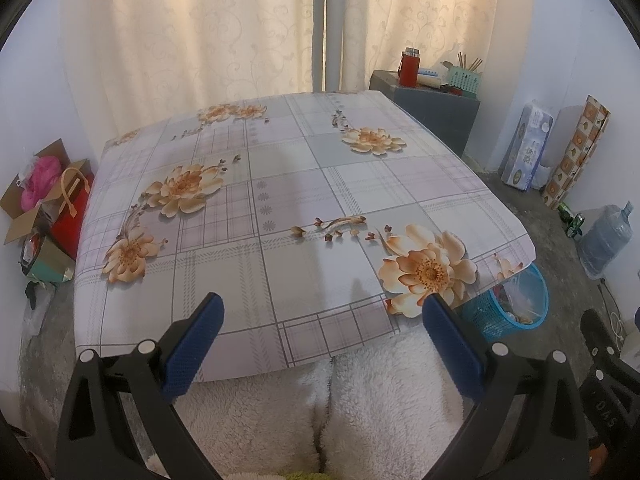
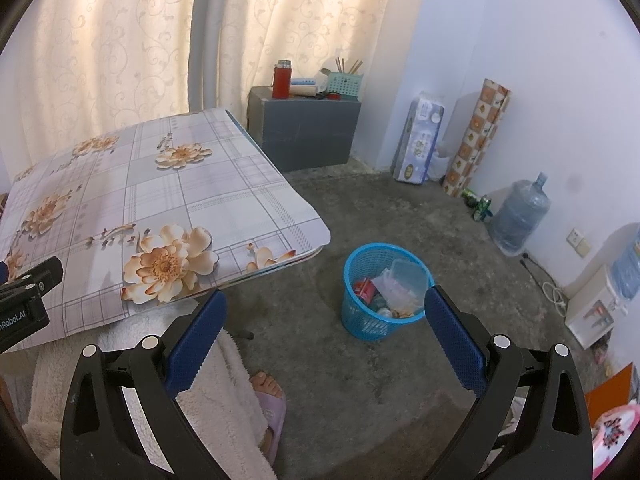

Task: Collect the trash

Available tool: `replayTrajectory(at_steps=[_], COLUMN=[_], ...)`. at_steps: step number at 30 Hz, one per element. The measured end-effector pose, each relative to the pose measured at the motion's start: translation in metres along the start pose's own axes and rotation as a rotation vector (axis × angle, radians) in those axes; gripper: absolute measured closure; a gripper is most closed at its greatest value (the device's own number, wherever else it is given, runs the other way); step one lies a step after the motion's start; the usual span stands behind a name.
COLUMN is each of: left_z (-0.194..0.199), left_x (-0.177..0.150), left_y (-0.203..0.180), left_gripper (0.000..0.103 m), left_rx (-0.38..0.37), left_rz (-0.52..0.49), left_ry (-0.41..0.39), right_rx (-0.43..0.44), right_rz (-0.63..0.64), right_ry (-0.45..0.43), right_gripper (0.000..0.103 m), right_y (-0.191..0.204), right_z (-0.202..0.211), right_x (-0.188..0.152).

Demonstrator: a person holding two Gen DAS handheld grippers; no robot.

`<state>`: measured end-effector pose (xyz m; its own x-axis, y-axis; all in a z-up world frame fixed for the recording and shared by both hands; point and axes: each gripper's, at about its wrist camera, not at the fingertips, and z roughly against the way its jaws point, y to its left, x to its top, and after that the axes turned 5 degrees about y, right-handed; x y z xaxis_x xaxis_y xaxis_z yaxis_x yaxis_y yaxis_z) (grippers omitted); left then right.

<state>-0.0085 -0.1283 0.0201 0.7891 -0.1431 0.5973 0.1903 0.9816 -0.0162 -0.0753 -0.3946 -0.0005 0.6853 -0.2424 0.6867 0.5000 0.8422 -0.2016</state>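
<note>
A blue plastic basket stands on the concrete floor right of the table, holding a clear plastic box, a red can and other scraps. In the left wrist view the same basket peeks out under the table's right corner. My left gripper hangs open over the near edge of the flowered tablecloth, nothing between its blue pads. My right gripper is open too, held above the floor just in front of the basket, with nothing in it. The left gripper's body shows at the left edge of the right wrist view.
A person's legs under a white fleece robe and a foot in a pink slipper are close below. A grey cabinet with a red flask stands behind the table. A water jug, tissue pack and rolled mat line the right wall; boxes sit left.
</note>
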Motion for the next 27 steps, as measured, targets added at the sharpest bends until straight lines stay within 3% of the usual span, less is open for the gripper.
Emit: replayTrajectory(at_steps=[27], left_z=[-0.0017], left_x=[0.0], left_y=[0.0015], left_gripper=[0.006], left_rx=[0.0], left_rz=[0.003], left_ry=[0.01], right_rx=[-0.002], right_rz=[-0.002], right_ry=[0.0], right_gripper=[0.008], right_y=[-0.0001], right_z=[-0.0017], right_x=[0.0015])
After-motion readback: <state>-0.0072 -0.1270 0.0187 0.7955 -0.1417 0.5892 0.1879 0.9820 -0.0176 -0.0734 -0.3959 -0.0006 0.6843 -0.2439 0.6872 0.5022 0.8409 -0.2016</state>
